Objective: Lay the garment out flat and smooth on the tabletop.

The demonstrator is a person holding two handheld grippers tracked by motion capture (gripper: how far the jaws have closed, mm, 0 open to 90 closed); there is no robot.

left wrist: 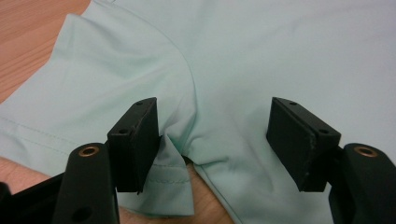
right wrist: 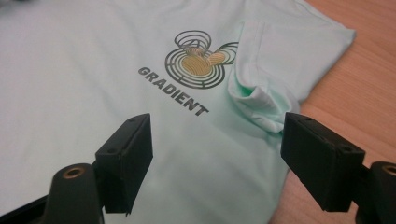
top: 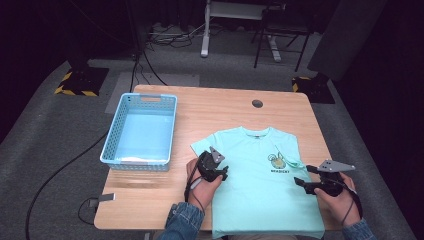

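Nearest the person's edge of the table (top: 150, 200), a mint T-shirt (top: 250, 190) lies flat, its hem hanging over that edge and its collar pointing toward the far edge. The left gripper (top: 214, 170) hovers at the underarm seam, jaws parted with nothing clamped; a bite here could likely catch only the top layer, or pinch the curled sleeve hem (left wrist: 173, 182). The right gripper (top: 314, 184), likewise released, sits by the right sleeve (right wrist: 261, 93), already flopped inward and rumpled, so any fold risks dragging unevenly. Farther left, a blue basket (top: 165, 102) waits.
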